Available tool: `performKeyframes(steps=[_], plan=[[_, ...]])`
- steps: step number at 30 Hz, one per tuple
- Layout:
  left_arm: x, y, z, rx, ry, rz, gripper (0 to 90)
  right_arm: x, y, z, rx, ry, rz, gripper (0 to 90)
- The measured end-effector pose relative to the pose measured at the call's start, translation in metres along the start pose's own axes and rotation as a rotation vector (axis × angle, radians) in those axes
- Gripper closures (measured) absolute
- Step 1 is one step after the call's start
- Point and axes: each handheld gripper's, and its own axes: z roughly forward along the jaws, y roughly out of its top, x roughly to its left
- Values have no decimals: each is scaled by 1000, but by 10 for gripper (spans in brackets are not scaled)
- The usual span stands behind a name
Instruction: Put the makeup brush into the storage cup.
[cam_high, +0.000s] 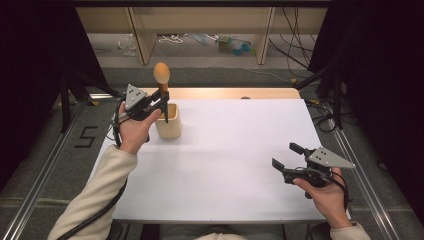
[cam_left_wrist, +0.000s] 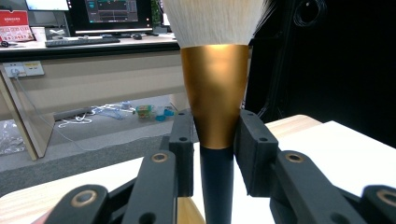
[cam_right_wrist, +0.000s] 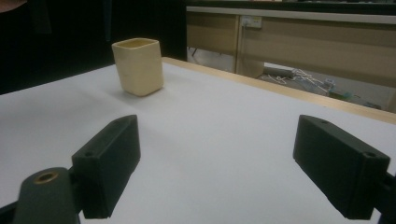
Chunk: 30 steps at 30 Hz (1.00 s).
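A makeup brush (cam_high: 161, 73) with a pale rounded head, gold ferrule (cam_left_wrist: 215, 93) and black handle stands upright at the table's back left. My left gripper (cam_high: 163, 97) is shut on it, with both pads pressed on the handle just under the ferrule. A cream square cup (cam_high: 168, 122) stands right below and beside that grip, and a bit of its rim shows under the jaws in the left gripper view. I cannot tell whether the handle's lower end reaches into the cup (cam_right_wrist: 138, 65). My right gripper (cam_high: 286, 155) rests low at the front right, open and holding nothing (cam_right_wrist: 217, 163).
The white table top (cam_high: 235, 150) stretches between the two hands. A wooden strip runs along its far edge. Beyond it are a desk frame, cables and small clutter on the floor. Dark curtains and metal rails flank both sides.
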Motion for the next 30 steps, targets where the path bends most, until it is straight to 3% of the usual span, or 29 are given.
performKeyframes(steps=[30], plan=[[1, 2, 7, -17, 15, -5, 696, 0, 0, 0, -1, 0, 0, 159]])
